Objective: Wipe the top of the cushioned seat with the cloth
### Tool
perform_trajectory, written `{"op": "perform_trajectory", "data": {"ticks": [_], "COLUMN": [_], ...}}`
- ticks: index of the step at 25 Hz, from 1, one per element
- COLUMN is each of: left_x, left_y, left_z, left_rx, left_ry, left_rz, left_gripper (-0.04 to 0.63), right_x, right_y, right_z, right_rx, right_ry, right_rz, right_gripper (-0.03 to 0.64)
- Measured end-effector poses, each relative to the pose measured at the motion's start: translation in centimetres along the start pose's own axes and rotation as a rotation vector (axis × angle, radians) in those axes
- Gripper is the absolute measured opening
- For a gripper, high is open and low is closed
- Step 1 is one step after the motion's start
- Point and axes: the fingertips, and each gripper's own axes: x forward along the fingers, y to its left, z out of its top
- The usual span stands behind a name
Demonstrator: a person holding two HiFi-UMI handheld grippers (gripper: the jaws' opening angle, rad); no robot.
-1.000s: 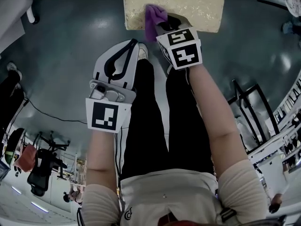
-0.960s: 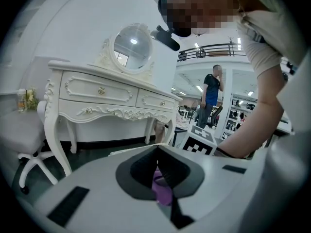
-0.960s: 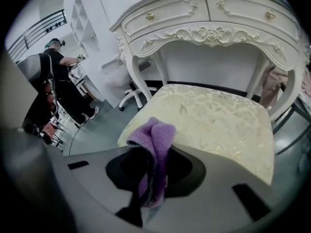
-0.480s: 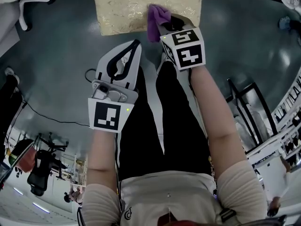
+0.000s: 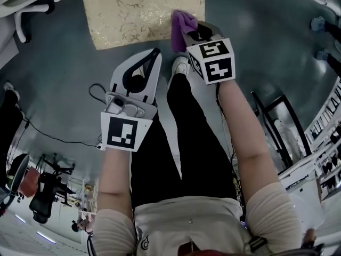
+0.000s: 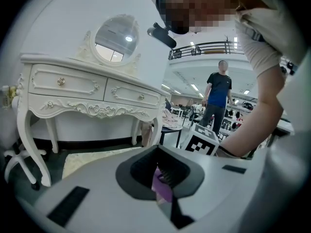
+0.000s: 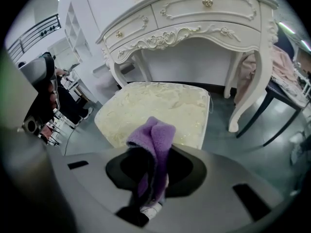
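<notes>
The cushioned seat (image 5: 144,12) is a cream square with a gold pattern, low on the floor at the top of the head view. In the right gripper view the seat (image 7: 160,110) lies in front of a white dressing table (image 7: 194,18). My right gripper (image 5: 187,36) is shut on the purple cloth (image 5: 181,25), which hangs over the seat's near right corner. The cloth (image 7: 153,144) sticks up between the jaws of the right gripper (image 7: 150,178). My left gripper (image 5: 153,55) hovers above the floor, short of the seat, shut with nothing in it.
A white chair base (image 5: 32,1) stands left of the seat. A black cable (image 5: 53,135) runs over the floor at the left, and a dark metal frame (image 5: 277,121) stands at the right. A person (image 6: 216,98) stands far off. A dark chair with pink fabric (image 7: 286,76) is beside the table.
The seat has slid left and lower in the head view. My right gripper with the cloth now sits by the seat's right corner instead of its left part. The left gripper stays shut.
</notes>
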Motion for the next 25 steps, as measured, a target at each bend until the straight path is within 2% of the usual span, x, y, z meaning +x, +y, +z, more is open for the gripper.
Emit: {"op": "perform_trajectory", "data": {"ticks": [6,14,18,22,25], "left_x": [1.1,2.4,1.5,-0.1,-1.5], "left_y": [-1.4,-3.8,-3.7,-2.8,-1.6], "left_z": [0.3,0.6,1.2,2.9,5.6], "left_rx": [-0.025,0.007,0.006,0.020,0.048], "left_ry": [-0.022,-0.005,-0.009,-0.015,-0.039], "left_rz": [0.035,-0.003,0.009,0.021,0.032], "left_gripper": [0.012,0.013,0.013,0.014,0.013], "right_x": [-1.5,-2.5,-3.3,-6.0,-9.0], "right_y": [-3.4,-6.3,-6.5,-4.5,-2.7], "right_z": [-1.3,-2.7,-2.6,-0.2,2.8], "right_rx": [-0.029,-0.084,-0.086,-0.085,-0.087], "right_ry": [0.021,0.061,0.082,0.011,-0.066], "right_rz": [-0.035,-0.106,-0.146,-0.138,-0.136], "right_gripper": [0.089,0.086,0.084,0.083,0.083]}}
